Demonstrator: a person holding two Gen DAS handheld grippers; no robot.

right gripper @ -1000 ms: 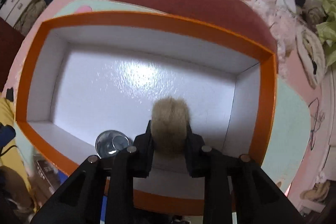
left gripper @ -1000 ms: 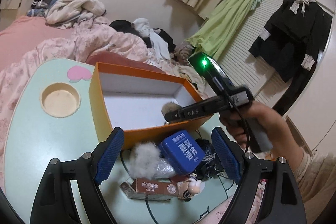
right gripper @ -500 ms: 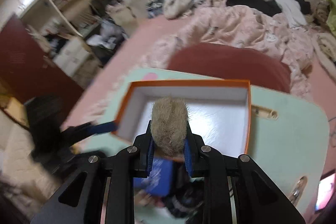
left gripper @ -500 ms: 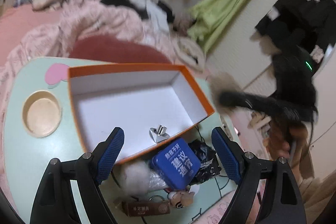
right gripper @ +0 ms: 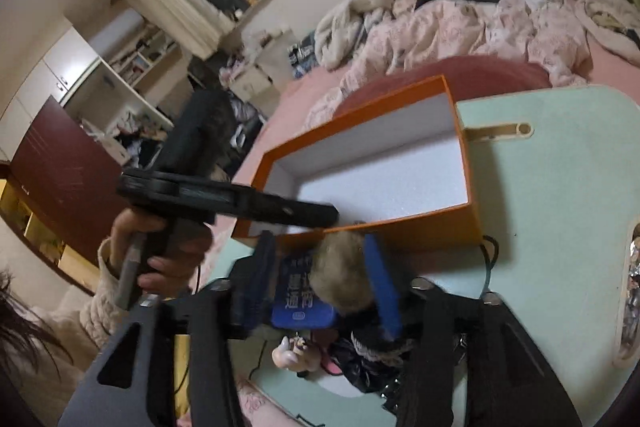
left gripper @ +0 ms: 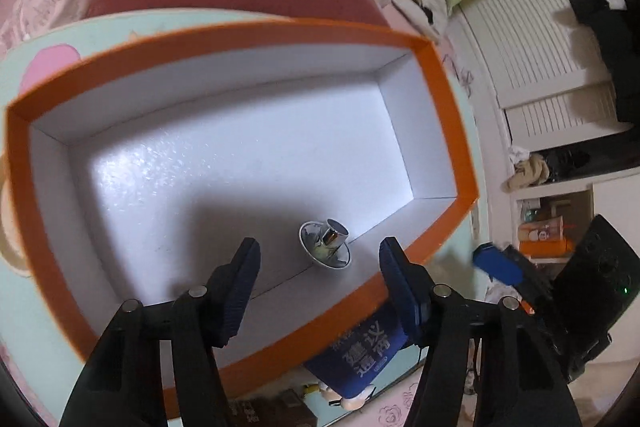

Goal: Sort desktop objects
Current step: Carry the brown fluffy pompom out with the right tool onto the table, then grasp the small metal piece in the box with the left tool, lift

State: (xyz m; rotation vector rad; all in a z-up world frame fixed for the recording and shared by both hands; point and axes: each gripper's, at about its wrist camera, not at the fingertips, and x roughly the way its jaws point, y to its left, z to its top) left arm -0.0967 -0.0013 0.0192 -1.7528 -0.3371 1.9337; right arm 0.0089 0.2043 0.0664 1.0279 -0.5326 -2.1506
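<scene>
Hovering over the orange box (left gripper: 440, 131) with the left gripper (left gripper: 316, 279); right gripper (right gripper: 320, 279) outside the box's near wall.

Left fingers (left gripper: 240, 283) released, having just been closing, nothing between them; a small metal cup piece (left gripper: 326, 245) lies on the white box floor below, near the near wall. Right fingers (right gripper: 380, 279) have just been opening; the tan fur ball (right gripper: 340, 277) sits between them, against the right-hand pad, clear of the other; grip cannot be told through blur. Box stands on the mint bench (right gripper: 560, 207) toward its far edge. Blue tin (right gripper: 298, 301), small figurine (right gripper: 290, 353) and black tangle (right gripper: 368, 359) crowd the near edge. A hand (right gripper: 160, 259) grips the left handle.
</scene>
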